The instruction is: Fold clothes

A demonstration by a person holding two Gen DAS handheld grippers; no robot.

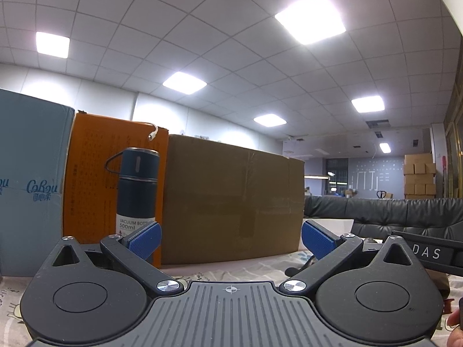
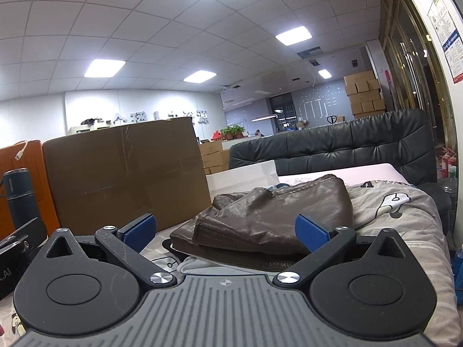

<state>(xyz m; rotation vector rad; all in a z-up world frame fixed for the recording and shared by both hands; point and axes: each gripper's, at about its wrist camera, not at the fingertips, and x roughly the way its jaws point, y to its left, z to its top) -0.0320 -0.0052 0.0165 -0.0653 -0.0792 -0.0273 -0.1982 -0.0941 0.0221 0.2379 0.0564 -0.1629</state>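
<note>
In the right wrist view, the right tool [image 2: 225,231] is wide, and its blue pads [image 2: 312,235] hold nothing. A brown leather jacket [image 2: 269,217] lies folded in the middle of the frame, on a bed sheet with cartoon prints [image 2: 399,211]. The near edge of the jacket is between the two pads, but contact with them cannot be told. A large cardboard box [image 2: 124,173] stands at the left of the jacket, and a dark sofa [image 2: 341,144] is behind, at the upper right.

In the left wrist view, the left tool [image 1: 231,240] is also wide and empty. It faces the same cardboard box [image 1: 231,199] in the middle of the frame. A dark blue bottle [image 1: 137,188] stands upright at the left, in front of an orange box [image 1: 92,179]. At the lower right corner a fingertip [image 1: 455,321] is seen.
</note>
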